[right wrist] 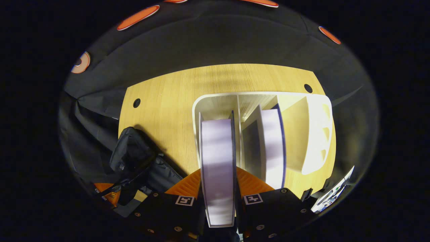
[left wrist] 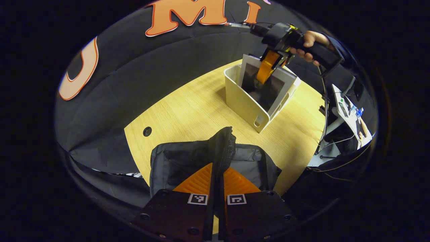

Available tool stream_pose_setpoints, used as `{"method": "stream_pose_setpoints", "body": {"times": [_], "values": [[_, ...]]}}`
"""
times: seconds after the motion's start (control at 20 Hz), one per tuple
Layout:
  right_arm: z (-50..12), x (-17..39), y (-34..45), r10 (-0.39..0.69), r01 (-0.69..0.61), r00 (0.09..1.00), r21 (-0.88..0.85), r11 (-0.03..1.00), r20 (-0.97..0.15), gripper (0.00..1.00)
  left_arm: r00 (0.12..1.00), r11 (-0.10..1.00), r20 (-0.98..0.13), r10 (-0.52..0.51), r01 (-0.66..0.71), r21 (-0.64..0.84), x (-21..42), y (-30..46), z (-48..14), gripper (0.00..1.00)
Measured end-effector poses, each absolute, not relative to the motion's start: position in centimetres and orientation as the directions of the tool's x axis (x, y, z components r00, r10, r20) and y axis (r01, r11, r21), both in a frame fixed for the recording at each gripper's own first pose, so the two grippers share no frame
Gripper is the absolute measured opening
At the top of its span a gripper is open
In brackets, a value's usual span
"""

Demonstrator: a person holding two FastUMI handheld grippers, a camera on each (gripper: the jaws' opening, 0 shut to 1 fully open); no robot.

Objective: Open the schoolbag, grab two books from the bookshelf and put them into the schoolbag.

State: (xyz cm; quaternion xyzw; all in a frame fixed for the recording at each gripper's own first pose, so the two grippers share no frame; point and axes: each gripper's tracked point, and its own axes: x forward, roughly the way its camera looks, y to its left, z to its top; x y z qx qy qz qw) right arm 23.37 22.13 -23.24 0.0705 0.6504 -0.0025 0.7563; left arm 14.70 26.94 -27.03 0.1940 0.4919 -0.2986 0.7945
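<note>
Black fabric is what my left gripper (left wrist: 217,174) has hold of: its fingers are pinched narrow on the raised flap of the schoolbag (left wrist: 188,161), holding the mouth up and open on the near edge of the wooden table (left wrist: 188,104). My right gripper (right wrist: 217,188) is over at the white bookshelf (right wrist: 312,134), a divided desktop rack, and its fingers are closed on either cover of an upright book (right wrist: 217,161), gripping it from the top edge. In the left gripper view I can see that same right gripper (left wrist: 267,69) reaching down into the rack, held by a hand (left wrist: 310,42).

What matters next is the direction: from the right gripper the bag (right wrist: 134,158) lies down and to the left, well apart from the rack. The book stands on edge with its long axis running away from me, so I judge it must lift straight up clear of the divider, then swing left toward the opening. A second book (right wrist: 272,148) leans in the neighbouring slot, just beside the first.
</note>
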Motion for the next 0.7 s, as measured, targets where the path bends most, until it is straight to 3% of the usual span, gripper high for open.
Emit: {"method": "stream_pose_setpoints", "body": {"times": [0.5,0.65,0.7], "values": [[-13.2,17.2,18.4,0.127,0.205,0.378,0.216,0.954,-0.917,0.37,0.337,0.687,-0.895,-0.292,0.725,0.049,15.2,27.3,-27.2,0.07],[-12.3,14.6,20.2,0.194,0.22,0.418,0.306,0.926,-0.887,0.37,0.342,0.679,-0.894,-0.29,0.732,0.06,15.3,27.5,-26.9,0.07],[-12.3,13.9,20.6,0.212,0.222,0.427,0.33,0.918,-0.879,0.28,0.346,0.674,-0.892,-0.291,0.736,0.066,15.4,27.6,-26.7,0.07]]}}
